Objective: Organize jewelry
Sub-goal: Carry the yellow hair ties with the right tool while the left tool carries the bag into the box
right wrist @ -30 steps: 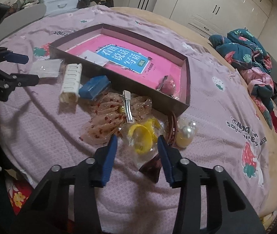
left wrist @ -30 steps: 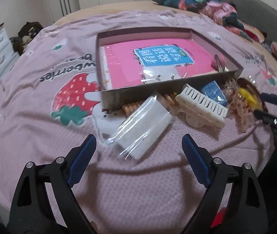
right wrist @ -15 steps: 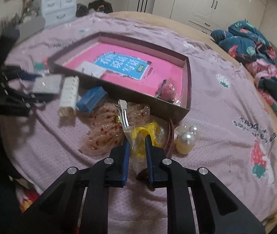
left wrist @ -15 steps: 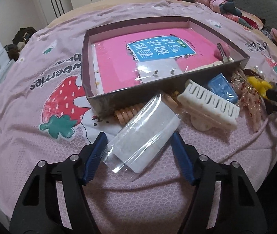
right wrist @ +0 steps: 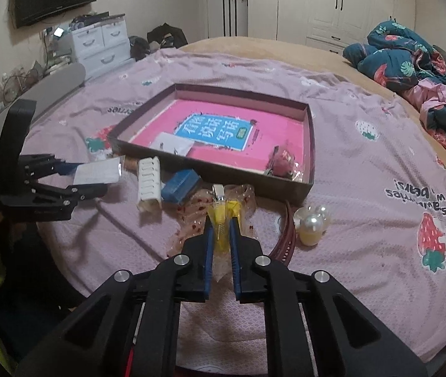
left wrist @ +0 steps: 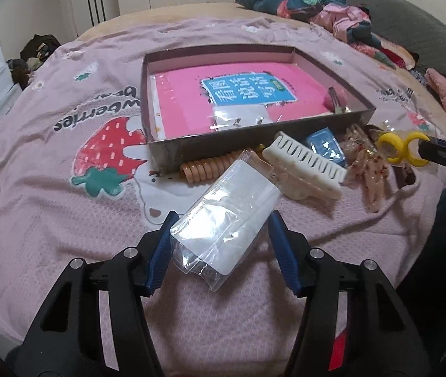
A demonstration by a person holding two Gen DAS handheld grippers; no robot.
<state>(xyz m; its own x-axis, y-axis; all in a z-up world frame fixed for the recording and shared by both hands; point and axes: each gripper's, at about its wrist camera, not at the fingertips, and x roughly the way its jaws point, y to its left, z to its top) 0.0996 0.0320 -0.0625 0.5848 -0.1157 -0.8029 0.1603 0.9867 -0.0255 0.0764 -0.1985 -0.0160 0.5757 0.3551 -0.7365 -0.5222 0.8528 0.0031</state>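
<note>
A bed (right wrist: 364, 163) under a pink strawberry-print cover carries a shallow dark box (left wrist: 333, 62) lined with a pink sheet that bears a blue label; a small clear packet (left wrist: 238, 116) and a pink hair clip (right wrist: 281, 160) already lie inside it. Along the box's near wall the rest of the jewelry sits loose on the cover: a white comb-toothed claw clip (left wrist: 304, 165), a small blue box (left wrist: 325, 144), a coiled orange hair tie (left wrist: 210, 166), a sheer red-dotted bow (left wrist: 369, 176), a dark red headband (right wrist: 285, 238) and pearl-like baubles (right wrist: 312, 223). The left tool (left wrist: 221, 248) is closing its blue pads around a clear zip bag (left wrist: 229, 220), raised off the cover. The right tool (right wrist: 221, 229) is clamped on a clear packet holding yellow rings (left wrist: 403, 149), held just above the bow.
</note>
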